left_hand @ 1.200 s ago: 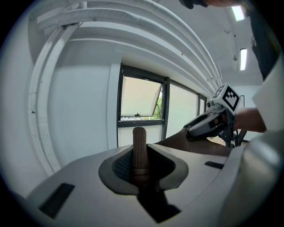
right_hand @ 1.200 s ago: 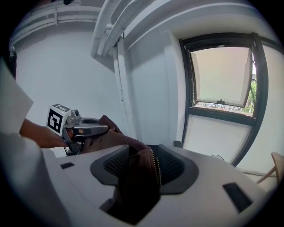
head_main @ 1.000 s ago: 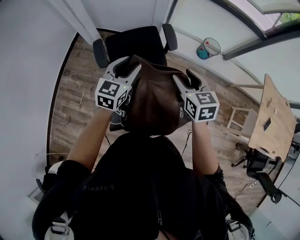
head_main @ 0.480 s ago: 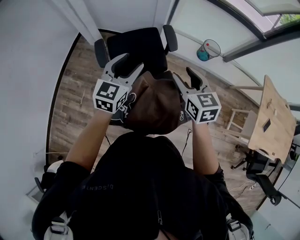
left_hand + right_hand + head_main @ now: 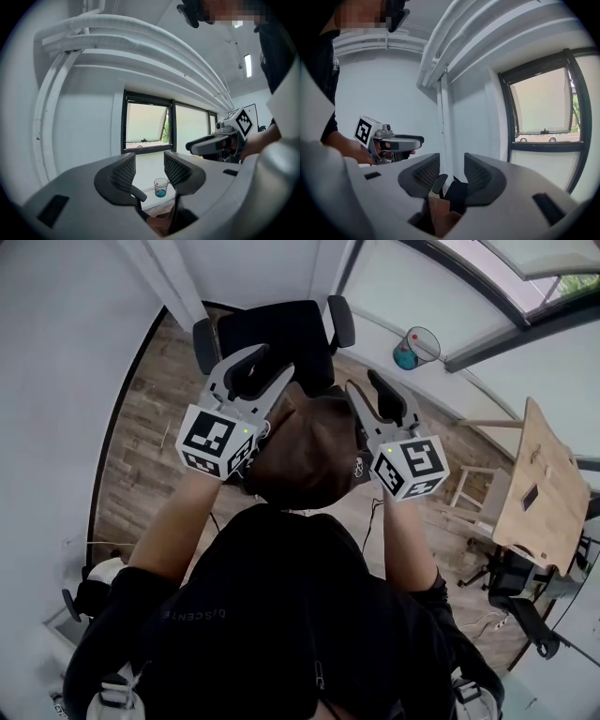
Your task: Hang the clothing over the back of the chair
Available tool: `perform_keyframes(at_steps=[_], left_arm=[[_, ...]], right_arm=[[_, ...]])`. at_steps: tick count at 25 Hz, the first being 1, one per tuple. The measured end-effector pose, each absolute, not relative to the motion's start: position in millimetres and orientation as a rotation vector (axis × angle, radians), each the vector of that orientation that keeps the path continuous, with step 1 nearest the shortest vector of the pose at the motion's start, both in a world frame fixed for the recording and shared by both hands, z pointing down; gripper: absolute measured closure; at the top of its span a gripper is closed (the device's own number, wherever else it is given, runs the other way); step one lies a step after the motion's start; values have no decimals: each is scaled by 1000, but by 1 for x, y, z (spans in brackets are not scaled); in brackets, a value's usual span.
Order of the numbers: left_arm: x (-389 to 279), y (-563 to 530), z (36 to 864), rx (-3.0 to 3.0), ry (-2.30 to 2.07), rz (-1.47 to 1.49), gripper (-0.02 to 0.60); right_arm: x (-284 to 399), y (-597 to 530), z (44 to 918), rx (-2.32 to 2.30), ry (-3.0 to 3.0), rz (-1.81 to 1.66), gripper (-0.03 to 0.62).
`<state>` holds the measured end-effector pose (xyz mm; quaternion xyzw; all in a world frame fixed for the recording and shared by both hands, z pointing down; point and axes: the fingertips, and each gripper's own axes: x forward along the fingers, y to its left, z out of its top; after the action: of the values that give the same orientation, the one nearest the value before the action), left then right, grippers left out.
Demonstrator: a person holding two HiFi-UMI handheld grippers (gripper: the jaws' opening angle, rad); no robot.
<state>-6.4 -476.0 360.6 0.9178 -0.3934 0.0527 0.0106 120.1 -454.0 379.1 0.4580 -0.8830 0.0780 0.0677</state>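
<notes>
**Brown leathery garment over the back of one black office chair**

One piece only, it lies bunched along the back's top edge, hiding it. Two tongs hover released above it: the left gripper and the right gripper. Their jaws stand apart, though just narrowing, with nothing between the pads. One clear cup holding something blue stands beyond by the wall.

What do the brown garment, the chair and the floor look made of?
Brown garment: probably leather or faux leather; smooth, faintly glossy folds.
Chair: black matte seat, likely fabric or mesh, with plastic-looking armrests; too small to be sure.
Floor: wood-look planks with visible grain and seams; laminate or timber unclear.
</notes>
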Motion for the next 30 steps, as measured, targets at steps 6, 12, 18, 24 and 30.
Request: perform_keyframes(at_steps=[6,12,18,24,30], left_arm=[[4,-454,340,2904,-1223,117,440],[13,-427,326,2944,-1245,97,534],[25,-405,321,2950,-1263,97,563],[26,-385,322,2908,-1312,92,563],[18,-359,321,2891,-1335,51,563]], right_arm=[[105,-437,351,1296,-2739,72,490],[93,-413,331,1222,-2813,16,562],[91,-399,327,1163,-2851,18,588],[89,-383,329,1098,-2881,25,588],[82,-362,334,1072,-2893,45,588]])
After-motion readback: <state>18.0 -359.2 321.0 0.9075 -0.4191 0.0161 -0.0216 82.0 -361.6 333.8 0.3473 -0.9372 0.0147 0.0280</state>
